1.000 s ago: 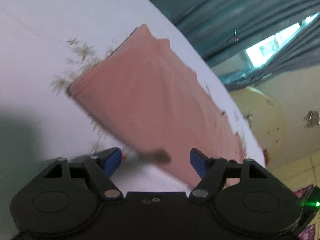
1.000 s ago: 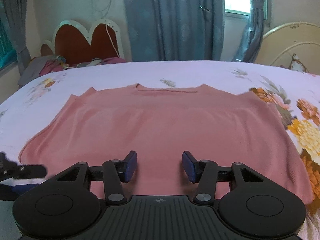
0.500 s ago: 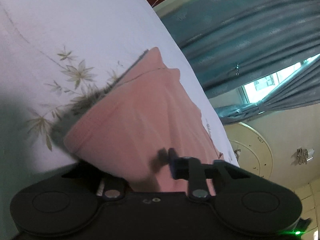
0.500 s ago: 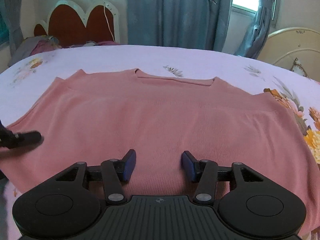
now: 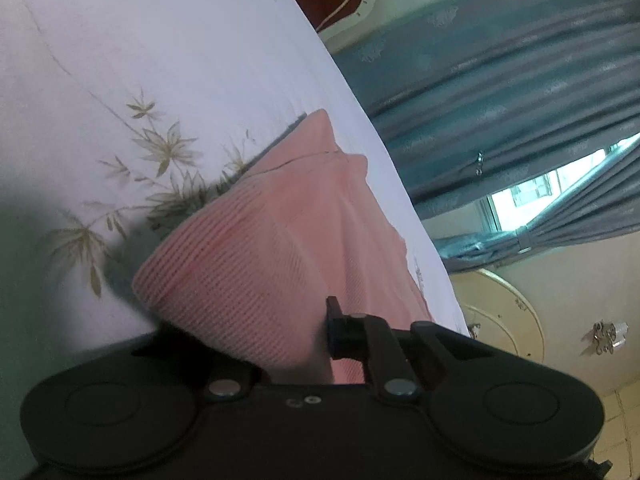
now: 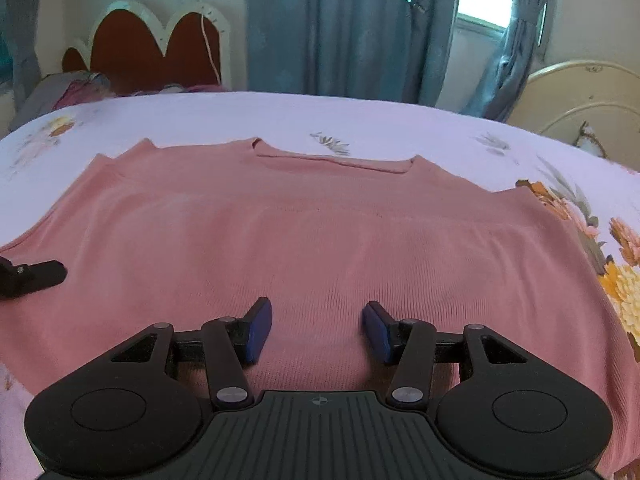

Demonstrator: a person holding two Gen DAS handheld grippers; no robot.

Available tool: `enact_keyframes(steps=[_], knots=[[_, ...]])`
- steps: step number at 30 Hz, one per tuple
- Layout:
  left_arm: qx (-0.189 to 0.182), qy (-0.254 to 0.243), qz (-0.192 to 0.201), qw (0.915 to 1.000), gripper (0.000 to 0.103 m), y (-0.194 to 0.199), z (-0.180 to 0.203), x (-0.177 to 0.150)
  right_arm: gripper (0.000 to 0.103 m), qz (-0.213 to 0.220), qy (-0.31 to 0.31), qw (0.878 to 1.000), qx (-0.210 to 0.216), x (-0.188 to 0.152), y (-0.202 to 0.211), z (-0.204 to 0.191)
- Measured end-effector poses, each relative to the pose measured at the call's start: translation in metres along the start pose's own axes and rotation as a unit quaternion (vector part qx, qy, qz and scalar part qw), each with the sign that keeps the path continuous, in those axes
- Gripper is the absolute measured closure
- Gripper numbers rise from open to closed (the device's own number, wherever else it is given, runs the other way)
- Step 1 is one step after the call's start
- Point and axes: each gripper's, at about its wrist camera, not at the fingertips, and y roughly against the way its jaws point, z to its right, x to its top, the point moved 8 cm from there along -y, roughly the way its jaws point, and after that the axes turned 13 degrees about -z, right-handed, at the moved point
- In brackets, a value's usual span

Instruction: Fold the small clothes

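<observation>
A pink knit top (image 6: 320,240) lies flat on the bed, neckline at the far side. My right gripper (image 6: 317,328) hovers open over its near hem, blue pads well apart with only flat cloth below them. My left gripper (image 5: 312,336) is at the top's left edge (image 5: 260,260). Its jaws are closing, and a bunched fold of the pink cloth is pinched between them. The cloth hides one finger. From the right wrist view, a black finger of the left gripper (image 6: 32,276) shows at the far left, on the top's side edge.
The pale floral bedsheet (image 6: 360,120) spreads around the top. A red scalloped headboard (image 6: 160,48) and a heap of clothes (image 6: 72,88) lie at the far left. Blue curtains (image 6: 340,28) hang behind, and a cream bed end (image 6: 580,92) stands on the right.
The left gripper went from wide open to clamped on the top's edge, which now bulges up between its fingers. The right gripper sank closer to the top, still open.
</observation>
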Motion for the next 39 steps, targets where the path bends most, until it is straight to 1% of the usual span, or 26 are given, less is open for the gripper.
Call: enact_keyframes(steps=[4,8,11,15,18,20,22,23,26,27,28,29,30,32,33,34,36,39], knots=[[0.024,-0.009,0.03,0.9992,0.093,0.007,0.009,-0.003,0.053,0.008,0.015,1.0,0.01,-0.002,-0.001,0.0],[0.048,-0.044,0.059,0.9961,0.094,0.014,0.033,-0.004,0.053,0.008,0.017,0.999,0.037,-0.001,0.004,0.005],[0.061,-0.092,0.075,0.991,0.094,0.016,0.061,-0.005,0.053,0.015,0.003,0.997,0.07,0.0,0.013,0.014],[0.07,-0.175,0.08,0.9789,0.094,0.012,0.108,-0.014,0.052,0.029,-0.023,0.995,0.091,0.002,0.027,0.038],[0.063,-0.246,0.068,0.9649,0.094,-0.002,0.151,-0.032,0.052,0.033,-0.049,0.993,0.1,0.001,0.037,0.062],[0.054,-0.294,0.049,0.953,0.094,-0.017,0.181,-0.051,0.052,0.041,-0.062,0.993,0.096,-0.001,0.048,0.082],[0.039,-0.342,0.026,0.9385,0.094,-0.037,0.209,-0.076,0.052,0.048,-0.075,0.992,0.088,-0.005,0.059,0.107],[0.032,-0.359,0.015,0.9328,0.094,-0.045,0.219,-0.087,0.052,0.051,-0.082,0.992,0.082,-0.008,0.063,0.119],[0.006,-0.416,-0.035,0.9086,0.094,-0.076,0.247,-0.136,0.052,0.057,-0.111,0.991,0.056,-0.024,0.077,0.163],[0.003,-0.433,-0.052,0.8998,0.094,-0.086,0.251,-0.154,0.052,0.057,-0.125,0.989,0.047,-0.031,0.081,0.18],[0.005,-0.454,-0.07,0.8884,0.094,-0.098,0.253,-0.174,0.052,0.056,-0.135,0.988,0.04,-0.037,0.084,0.192],[0.011,-0.471,-0.09,0.8776,0.094,-0.108,0.251,-0.193,0.052,0.055,-0.143,0.988,0.033,-0.043,0.087,0.203],[0.025,-0.486,-0.117,0.8657,0.094,-0.121,0.246,-0.212,0.052,0.052,-0.151,0.987,0.027,-0.049,0.09,0.215],[0.036,-0.493,-0.143,0.8576,0.092,-0.134,0.234,-0.232,0.052,0.051,-0.167,0.985,0.019,-0.06,0.095,0.233],[0.036,-0.501,-0.149,0.8515,0.091,-0.135,0.23,-0.242,0.052,0.054,-0.174,0.983,0.02,-0.064,0.099,0.239],[0.039,-0.513,-0.147,0.8447,0.087,-0.134,0.228,-0.249,0.052,0.057,-0.178,0.982,0.023,-0.064,0.102,0.242],[0.043,-0.531,-0.145,0.834,0.085,-0.129,0.226,-0.258,0.052,0.07,-0.181,0.98,0.036,-0.062,0.109,0.243],[0.035,-0.542,-0.153,0.8258,0.082,-0.12,0.229,-0.266,0.052,0.08,-0.185,0.977,0.065,-0.051,0.113,0.241]])
